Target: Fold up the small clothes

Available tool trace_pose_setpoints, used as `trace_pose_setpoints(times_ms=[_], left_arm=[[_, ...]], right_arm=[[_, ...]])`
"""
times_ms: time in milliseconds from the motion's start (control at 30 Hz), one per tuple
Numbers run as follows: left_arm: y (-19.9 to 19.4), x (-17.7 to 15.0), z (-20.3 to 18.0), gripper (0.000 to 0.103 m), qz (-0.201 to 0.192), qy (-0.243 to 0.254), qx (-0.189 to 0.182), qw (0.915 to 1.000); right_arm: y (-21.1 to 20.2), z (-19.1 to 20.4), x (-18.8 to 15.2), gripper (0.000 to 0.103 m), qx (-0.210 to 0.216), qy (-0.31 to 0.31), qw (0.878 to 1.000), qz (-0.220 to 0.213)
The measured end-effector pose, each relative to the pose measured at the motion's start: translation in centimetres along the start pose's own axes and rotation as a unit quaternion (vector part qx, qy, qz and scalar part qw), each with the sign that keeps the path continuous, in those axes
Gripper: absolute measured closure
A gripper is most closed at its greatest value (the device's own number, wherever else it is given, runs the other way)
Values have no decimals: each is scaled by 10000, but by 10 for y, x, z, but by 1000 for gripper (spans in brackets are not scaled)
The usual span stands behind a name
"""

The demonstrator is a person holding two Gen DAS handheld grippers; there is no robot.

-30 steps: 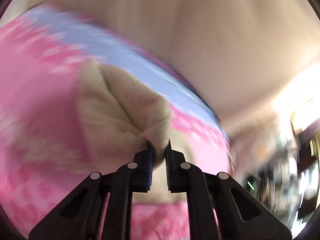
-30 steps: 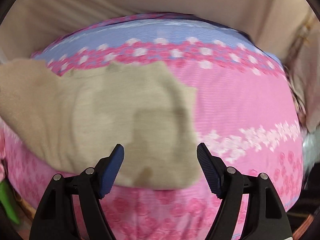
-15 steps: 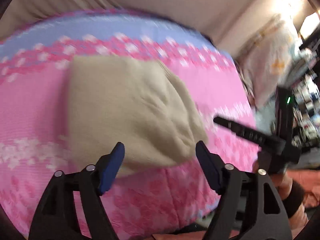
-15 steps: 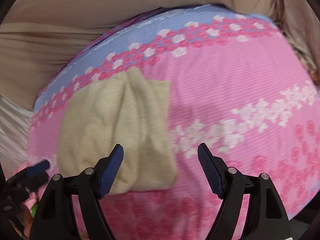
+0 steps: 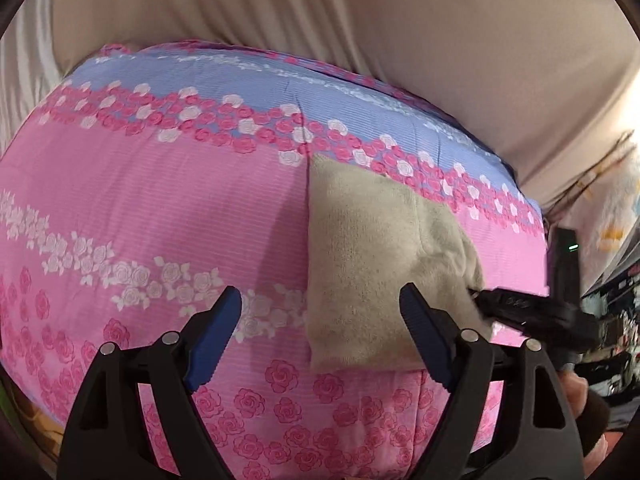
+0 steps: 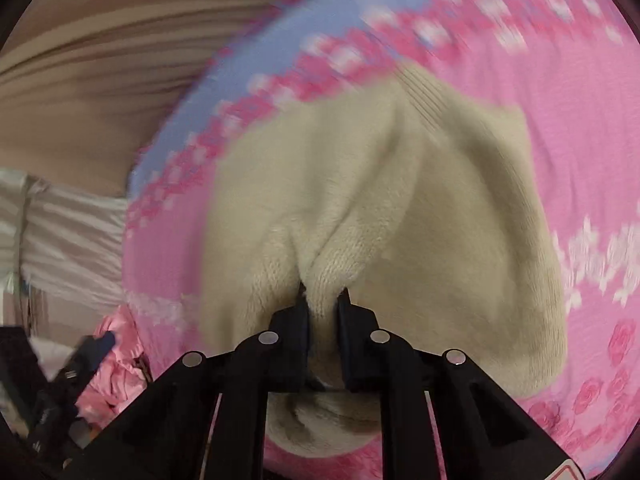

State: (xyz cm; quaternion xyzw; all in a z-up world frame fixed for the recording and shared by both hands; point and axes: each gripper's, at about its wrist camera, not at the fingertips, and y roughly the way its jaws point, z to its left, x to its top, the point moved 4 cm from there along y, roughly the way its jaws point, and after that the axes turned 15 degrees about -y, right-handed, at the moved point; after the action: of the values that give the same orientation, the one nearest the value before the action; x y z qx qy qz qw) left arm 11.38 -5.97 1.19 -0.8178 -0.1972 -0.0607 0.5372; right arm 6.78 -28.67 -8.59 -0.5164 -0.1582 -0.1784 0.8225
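Right gripper (image 6: pixel 322 300): jaws closing, already pinching a bunched ridge at the near edge of the beige knit garment (image 6: pixel 400 208). Left gripper (image 5: pixel 320 336): jaws opening, nothing between them, hovering just left of the garment's near-left corner. Garment lies partly folded on the pink floral bedspread (image 5: pixel 160 208), reaching toward its blue band; beige curtain (image 5: pixel 320 20) beyond. Risks: single-point pinch on thick knit likely drags the whole piece across the bedspread and undoes the fold; grip may have caught extra layers.

wrist views — steep, close, garment (image 5: pixel 372 264) shared
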Motion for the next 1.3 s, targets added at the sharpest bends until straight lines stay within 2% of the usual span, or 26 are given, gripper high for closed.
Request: trace_pose_setpoints(times_ms=[100, 167, 200, 233, 333, 367, 400, 433, 467, 500, 533, 567, 600, 667, 733, 800, 833, 933, 1000, 1033, 1067, 1100, 1167, 1200, 1267, 1300], left_arm=[[-6, 4, 1, 24, -119, -7, -44, 9999], [-8, 5, -3, 24, -141, 75, -66, 9999], [-7, 4, -5, 24, -130, 120, -68, 9998], [-4, 2, -9, 24, -93, 192, -63, 9998], [11, -6, -22, 23, 37, 400, 88, 9992], [15, -9, -26, 23, 98, 458, 119, 9988], [19, -11, -30, 23, 163, 521, 140, 9984], [21, -13, -35, 23, 203, 602, 154, 9979], [23, -15, -38, 21, 196, 653, 160, 9975], [24, -15, -40, 19, 188, 680, 166, 9974], [27, -16, -42, 19, 191, 682, 183, 9973], [30, -16, -43, 19, 234, 656, 179, 9974], [33, -16, -45, 19, 337, 611, 128, 9975], [35, -16, -46, 19, 412, 524, 57, 9978], [33, -15, -46, 19, 361, 507, 61, 9980], [32, -15, -45, 19, 335, 542, 95, 9979], [30, -14, -43, 19, 315, 538, 114, 9980], [24, -10, -36, 19, 259, 457, 105, 9986], [23, -7, -31, 19, 257, 394, 69, 9989], [23, -7, -30, 19, 285, 380, 42, 9989], [25, -8, -29, 19, 307, 378, 34, 9988], [28, -9, -29, 19, 350, 388, 39, 9986], [37, -14, -33, 18, 471, 424, 22, 9980], [45, -17, -36, 18, 590, 454, -6, 9972], [53, -22, -43, 18, 742, 525, 7, 9959], [55, -25, -47, 18, 765, 601, -23, 9953]], right_arm=[[-65, 27, 23, 93, -258, -504, 9962, -659], [-80, 16, 18, 93, -806, -720, 9922, -626], [-71, 2, 6, 93, -1418, -917, 9850, -365], [-59, -15, -6, 91, -1824, -965, 9784, -106], [1, -82, -59, 87, -2306, -419, 9641, 1250], [2, -85, -65, 86, -2172, -154, 9677, 1269], [-9, -77, -60, 86, -1945, -12, 9768, 896], [-19, -67, -52, 81, -1799, -9, 9820, 575], [-28, -56, -40, 62, -1652, -75, 9857, 310], [-34, -45, -25, 51, -1501, -186, 9885, 94], [-36, -37, -13, 34, -1413, -306, 9895, -31], [-32, -31, 1, 32, -1316, -454, 9902, -91], [-27, -32, 11, 32, -1248, -520, 9908, -67], [7, -42, 31, 32, -1209, -548, 9907, 295], [46, -59, 27, 34, -1005, -333, 9911, 804], [69, -58, 23, 83, -313, -79, 9938, 1067], [61, -51, 23, 88, -264, -95, 9952, 935], [-9, -26, 34, 90, -242, -282, 9993, 36], [-51, -27, 31, 90, -535, -338, 9975, -313], [-64, -33, 22, 90, -922, -434, 9942, -346], [-62, -43, 13, 89, -1376, -545, 9888, -196], [-52, -56, 4, 87, -1659, -636, 9841, 25], [-5, -92, -24, 79, -1843, -558, 9785, 733], [7, -104, -36, 80, -1699, -265, 9810, 893], [-17, -97, -38, 75, -1386, 61, 9898, 334], [-31, -91, -40, 70, -1397, 51, 9901, 141]])
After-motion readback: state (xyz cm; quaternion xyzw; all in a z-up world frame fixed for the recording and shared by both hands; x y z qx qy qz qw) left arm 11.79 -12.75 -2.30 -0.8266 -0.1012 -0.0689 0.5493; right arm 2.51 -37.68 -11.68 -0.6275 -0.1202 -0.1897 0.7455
